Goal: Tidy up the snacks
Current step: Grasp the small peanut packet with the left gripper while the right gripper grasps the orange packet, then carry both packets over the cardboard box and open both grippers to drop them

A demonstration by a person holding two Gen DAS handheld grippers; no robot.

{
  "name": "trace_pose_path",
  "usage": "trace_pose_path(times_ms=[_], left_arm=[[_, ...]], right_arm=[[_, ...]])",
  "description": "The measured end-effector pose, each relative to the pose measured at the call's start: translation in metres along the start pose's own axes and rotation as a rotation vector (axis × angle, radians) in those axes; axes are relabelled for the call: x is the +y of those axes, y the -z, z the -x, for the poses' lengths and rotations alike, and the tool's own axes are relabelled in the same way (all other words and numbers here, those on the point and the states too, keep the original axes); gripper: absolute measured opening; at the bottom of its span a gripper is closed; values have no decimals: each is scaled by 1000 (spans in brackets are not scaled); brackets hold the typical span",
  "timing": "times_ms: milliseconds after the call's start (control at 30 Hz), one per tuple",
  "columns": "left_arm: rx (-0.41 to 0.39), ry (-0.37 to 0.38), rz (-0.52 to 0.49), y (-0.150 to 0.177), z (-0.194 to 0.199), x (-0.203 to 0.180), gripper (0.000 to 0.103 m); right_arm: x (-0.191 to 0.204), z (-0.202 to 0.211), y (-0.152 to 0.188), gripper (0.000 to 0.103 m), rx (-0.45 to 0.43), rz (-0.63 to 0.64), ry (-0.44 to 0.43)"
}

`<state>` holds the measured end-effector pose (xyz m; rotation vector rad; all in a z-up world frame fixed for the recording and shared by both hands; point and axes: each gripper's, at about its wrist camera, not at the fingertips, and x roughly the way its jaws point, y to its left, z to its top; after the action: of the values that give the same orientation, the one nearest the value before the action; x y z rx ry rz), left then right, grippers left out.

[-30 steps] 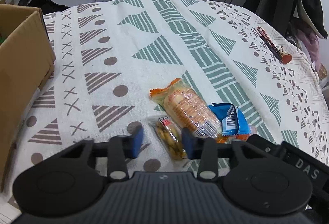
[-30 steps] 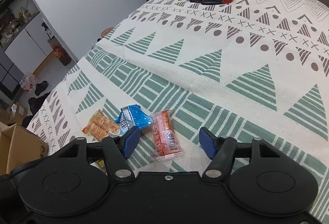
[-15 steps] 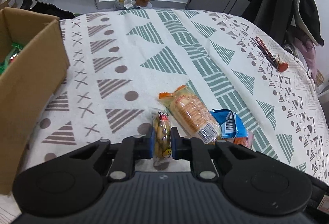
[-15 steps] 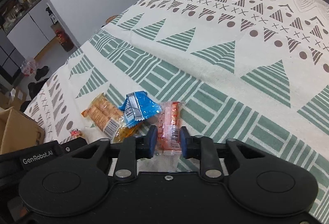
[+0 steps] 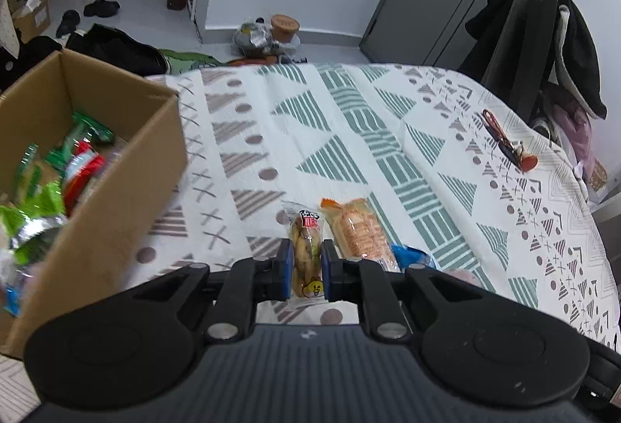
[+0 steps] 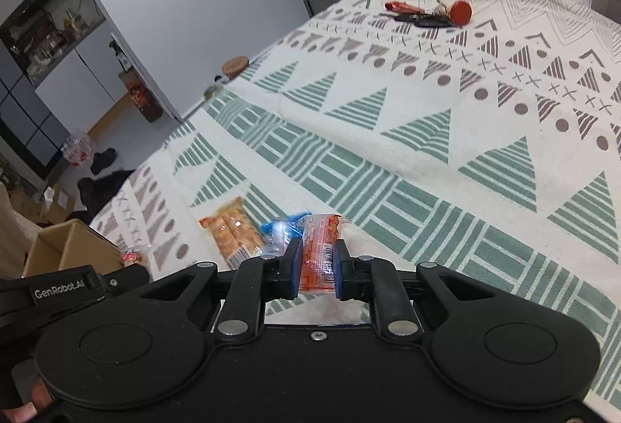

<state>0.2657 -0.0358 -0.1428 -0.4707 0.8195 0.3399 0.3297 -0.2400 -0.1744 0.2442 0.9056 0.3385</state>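
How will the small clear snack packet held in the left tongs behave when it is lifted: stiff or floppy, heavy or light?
The snack packet is probably light: it is small, thin film around a few pieces. It may flop somewhat, since the left tongs pinch only its lower part and the top stands free. The glossy wrapper could slip, and a hard squeeze might crush the contents.

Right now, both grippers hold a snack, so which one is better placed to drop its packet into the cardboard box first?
Left. The left gripper grips its nut packet right beside the open cardboard box; the right one is farther away.
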Motion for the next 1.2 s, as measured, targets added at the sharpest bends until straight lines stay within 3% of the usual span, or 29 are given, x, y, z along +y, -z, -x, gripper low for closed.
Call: trace_pose_path(times_ms=[600, 1200], left_arm=[[-132, -37, 35, -26, 68, 31, 14], [-218, -118, 183, -65, 108, 112, 14]], right_arm=[[39, 41, 0, 15, -108, 16, -119], [102, 59, 8, 15, -147, 88, -226]])
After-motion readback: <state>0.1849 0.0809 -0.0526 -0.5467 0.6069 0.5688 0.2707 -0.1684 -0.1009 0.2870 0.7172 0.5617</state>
